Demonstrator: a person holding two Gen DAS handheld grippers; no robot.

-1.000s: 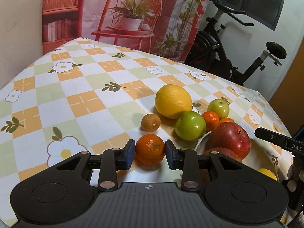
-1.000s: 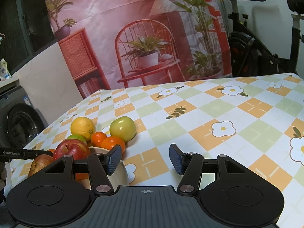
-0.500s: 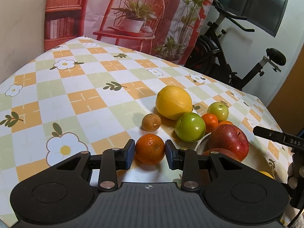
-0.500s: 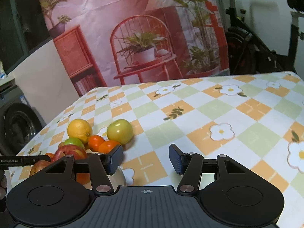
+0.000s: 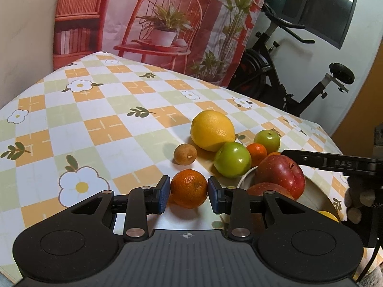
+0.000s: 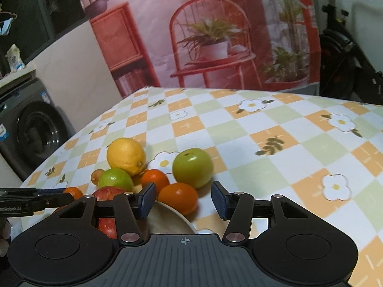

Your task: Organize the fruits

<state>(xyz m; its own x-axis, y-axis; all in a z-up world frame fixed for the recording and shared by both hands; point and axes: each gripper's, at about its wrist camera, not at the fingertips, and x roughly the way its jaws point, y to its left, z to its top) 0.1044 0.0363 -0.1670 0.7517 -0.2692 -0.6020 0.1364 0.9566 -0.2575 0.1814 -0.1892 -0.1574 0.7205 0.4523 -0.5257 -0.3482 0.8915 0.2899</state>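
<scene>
Orange mandarin (image 5: 189,188), lower centre of the left wrist view, on the checked tablecloth (image 5: 100,124); left gripper (image 5: 189,192) pinches it, both blue pads against its sides; no long axis, round. Bowl (image 5: 313,191) with red apple (image 5: 280,174) lies to lower right, nearest the left hand. Right gripper (image 6: 184,199): jaws closing, a second mandarin (image 6: 178,197) between them, untouched, at the bowl rim. Versus a second ago: left grip unchanged; right view has swung toward the fruit cluster.

Exercise bike (image 5: 287,71), washing machine (image 6: 31,131), printed backdrop (image 6: 203,35).
</scene>
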